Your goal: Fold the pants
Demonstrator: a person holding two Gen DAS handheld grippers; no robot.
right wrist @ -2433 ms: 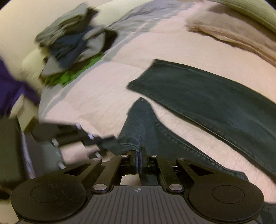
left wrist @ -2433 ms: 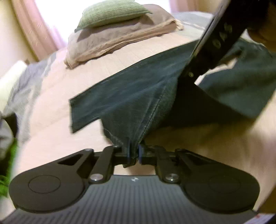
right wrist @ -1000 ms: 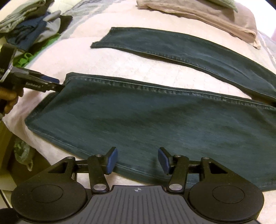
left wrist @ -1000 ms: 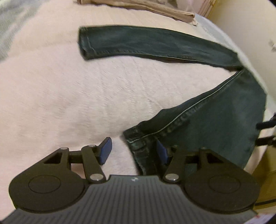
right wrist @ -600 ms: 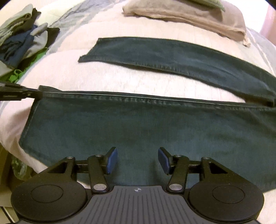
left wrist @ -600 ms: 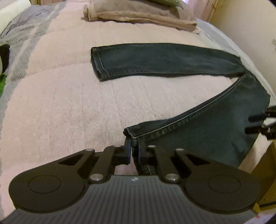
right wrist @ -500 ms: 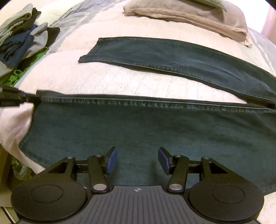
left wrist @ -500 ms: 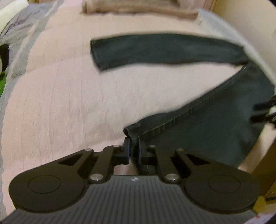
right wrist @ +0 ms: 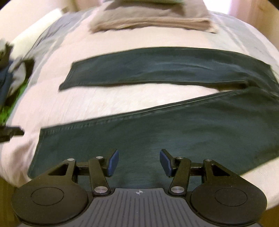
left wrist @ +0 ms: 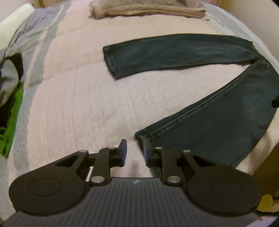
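The pants (left wrist: 183, 54) lie flat on the pink bedspread (left wrist: 78, 108), legs spread in a V that opens toward the pile of clothes (left wrist: 10, 97) at the bed's left edge. The far leg runs straight across the bed below the pillow (left wrist: 148, 8). The near leg slants toward the bed's near edge, and part of it overhangs that edge.

The left gripper (left wrist: 134, 153) hovers above the bedspread, just beside the hem of the near leg. Its jaws are opening, with a narrow gap between the blue pads (left wrist: 124, 153). Nothing is between them; the hem corner sits just beyond the right fingertip.

The right gripper (right wrist: 139, 163) hovers over the near leg. Its fingers (right wrist: 113, 162) are spread wide and hold nothing; denim shows below the gap. Both views are motion-blurred.
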